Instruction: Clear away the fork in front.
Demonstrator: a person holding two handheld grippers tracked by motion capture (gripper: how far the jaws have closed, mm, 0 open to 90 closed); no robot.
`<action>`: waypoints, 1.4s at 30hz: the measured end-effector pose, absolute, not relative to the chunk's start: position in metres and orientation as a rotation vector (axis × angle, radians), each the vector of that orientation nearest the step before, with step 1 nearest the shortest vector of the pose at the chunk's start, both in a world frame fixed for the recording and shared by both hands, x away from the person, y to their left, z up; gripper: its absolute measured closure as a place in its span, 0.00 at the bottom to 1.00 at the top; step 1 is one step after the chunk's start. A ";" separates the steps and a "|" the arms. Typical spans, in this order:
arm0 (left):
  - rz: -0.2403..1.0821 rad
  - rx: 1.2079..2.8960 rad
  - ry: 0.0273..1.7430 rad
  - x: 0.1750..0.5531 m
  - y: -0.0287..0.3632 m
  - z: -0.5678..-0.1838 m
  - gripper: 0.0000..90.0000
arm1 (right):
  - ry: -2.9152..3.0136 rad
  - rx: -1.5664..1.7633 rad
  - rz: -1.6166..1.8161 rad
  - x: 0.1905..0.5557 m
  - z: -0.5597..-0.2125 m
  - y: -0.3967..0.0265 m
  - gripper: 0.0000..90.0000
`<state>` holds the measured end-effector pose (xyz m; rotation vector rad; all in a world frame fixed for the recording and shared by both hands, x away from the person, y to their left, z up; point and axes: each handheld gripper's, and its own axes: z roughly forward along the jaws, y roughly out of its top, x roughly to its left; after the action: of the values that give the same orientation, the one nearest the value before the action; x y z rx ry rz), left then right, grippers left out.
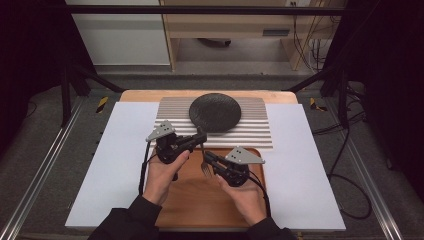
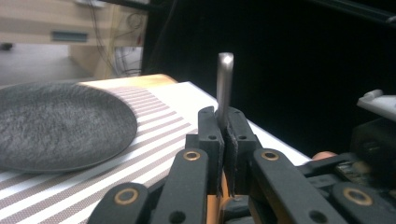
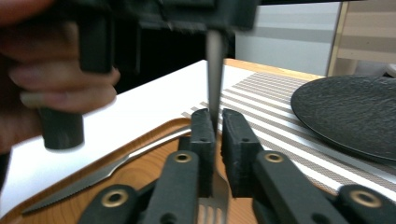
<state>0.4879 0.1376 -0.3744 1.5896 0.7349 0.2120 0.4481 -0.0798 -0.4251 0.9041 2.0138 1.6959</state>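
Two hand-held grippers clamping one fork (image 1: 204, 169) at once: left hand-held gripper (image 1: 201, 138) pinching the handle end, right hand-held gripper (image 1: 207, 159) pinching lower, near the tines. Holding the fork lifted just above the wooden tray (image 1: 200, 205), on the near side of the black plate (image 1: 215, 113).

Risking a twist or a slip if pulling apart while both stay clamped; risking a drop onto the tray if releasing both together. Risking a clash of jaws, being so close.

Counting: one fork, one knife (image 3: 88, 179) lying on the tray, one black plate resting on one striped mat (image 1: 255, 131), one tray, one white sheet (image 1: 115, 165) covering the table.
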 end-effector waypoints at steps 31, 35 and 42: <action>0.419 1.661 0.713 0.443 0.192 -0.389 0.96 | 1.983 1.127 1.485 0.455 -0.450 -0.147 0.14; 0.422 1.660 0.714 0.441 0.200 -0.387 0.96 | 1.933 1.159 1.445 0.453 -0.453 -0.162 0.14; 0.409 1.669 0.719 0.441 0.206 -0.391 0.96 | 1.906 1.185 1.442 0.448 -0.448 -0.197 0.12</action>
<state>0.4414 0.2059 -0.3906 1.6692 0.7194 0.4090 0.4481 -0.1967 -0.4482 1.1846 1.9057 1.4416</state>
